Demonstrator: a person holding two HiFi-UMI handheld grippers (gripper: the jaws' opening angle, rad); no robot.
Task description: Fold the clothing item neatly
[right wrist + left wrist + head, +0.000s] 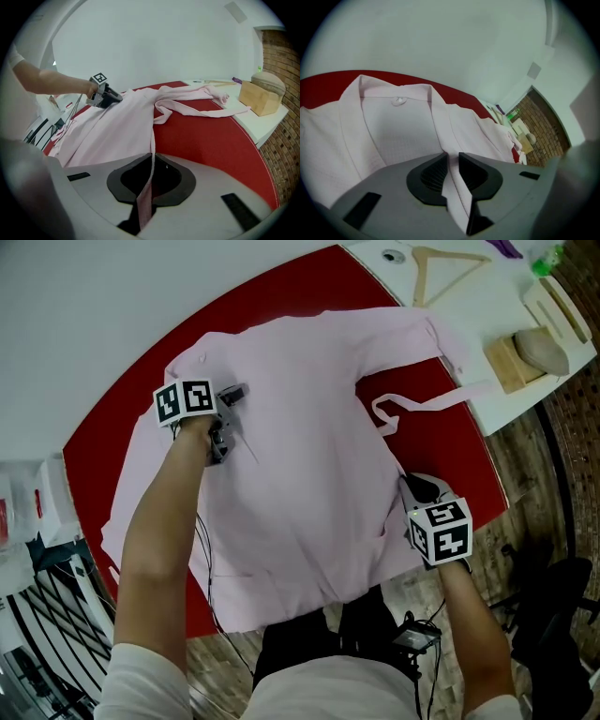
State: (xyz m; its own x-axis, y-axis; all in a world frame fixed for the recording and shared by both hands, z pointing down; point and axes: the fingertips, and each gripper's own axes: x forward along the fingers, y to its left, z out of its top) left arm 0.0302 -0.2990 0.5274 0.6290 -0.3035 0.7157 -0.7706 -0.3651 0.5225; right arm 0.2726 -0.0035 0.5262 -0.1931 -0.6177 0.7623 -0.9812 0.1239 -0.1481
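Pink, thin shirt (309, 456), spread over the red counter (441, 456), looks light, limp and best pinched at its edges: right claw (152, 171) clamps the side hem, left claw (452, 165) stands slightly parted around the front placket.

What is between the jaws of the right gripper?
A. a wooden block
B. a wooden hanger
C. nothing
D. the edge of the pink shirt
D: in the right gripper view, the right gripper is shut on a thin edge of the pink shirt.
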